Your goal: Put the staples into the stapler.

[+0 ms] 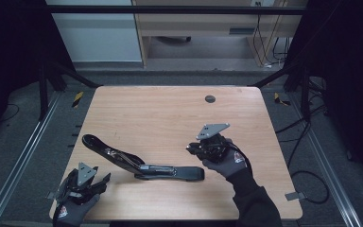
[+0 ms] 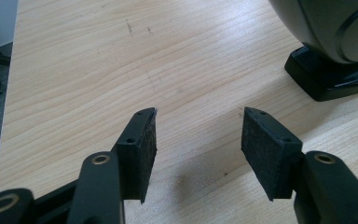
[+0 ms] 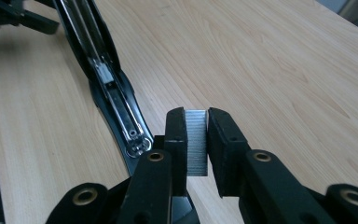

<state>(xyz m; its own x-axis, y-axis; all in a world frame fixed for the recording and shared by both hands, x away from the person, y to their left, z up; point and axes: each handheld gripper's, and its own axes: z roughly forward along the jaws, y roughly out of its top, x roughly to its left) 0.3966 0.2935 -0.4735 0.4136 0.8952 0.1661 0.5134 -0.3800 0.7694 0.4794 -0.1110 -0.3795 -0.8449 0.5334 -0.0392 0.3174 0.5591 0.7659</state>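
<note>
Right gripper view: the right claw pinches a light, brittle strip of staples by its flat sides above the opened stapler; the left claw stands released over the bench.

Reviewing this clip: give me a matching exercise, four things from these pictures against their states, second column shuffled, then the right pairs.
Things:
1. stapler
2. strip of staples
3. left hand-held gripper
4. right hand-held gripper

States:
A. jaws apart, nothing between them
B. lying on the table, swung open
C. shut on a silvery strip
D. pinched between two black pads

Pairs: 1-B, 2-D, 3-A, 4-C
</note>
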